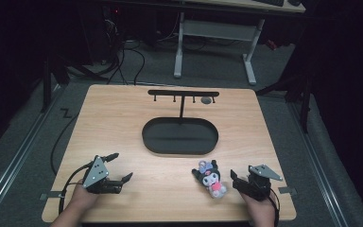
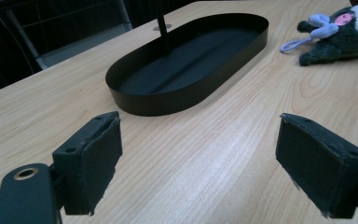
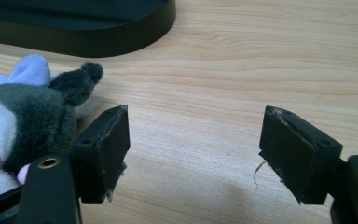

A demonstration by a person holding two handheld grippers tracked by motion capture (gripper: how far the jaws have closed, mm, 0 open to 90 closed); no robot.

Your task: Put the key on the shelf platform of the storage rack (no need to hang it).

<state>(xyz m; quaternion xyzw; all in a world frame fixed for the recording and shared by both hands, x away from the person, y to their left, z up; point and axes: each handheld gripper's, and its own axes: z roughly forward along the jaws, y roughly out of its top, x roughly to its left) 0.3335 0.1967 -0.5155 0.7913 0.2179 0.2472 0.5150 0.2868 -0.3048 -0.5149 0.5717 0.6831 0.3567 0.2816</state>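
Toy: we see the plush toy (image 1: 211, 178) lying just left of our right gripper (image 1: 238, 181).
Grippers: right and left gripper (image 1: 121, 166) both apart, empty.
Around: black tray (image 1: 180, 149) behind, path clear.

left claw (image 1: 123, 166): open, low | right claw (image 1: 236, 178): open, seemingly low

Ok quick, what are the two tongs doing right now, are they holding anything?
Left tongs: open, holding nothing, over bare table.
Right tongs: open, holding nothing; the plush toy sits just beside one jaw, not between them.
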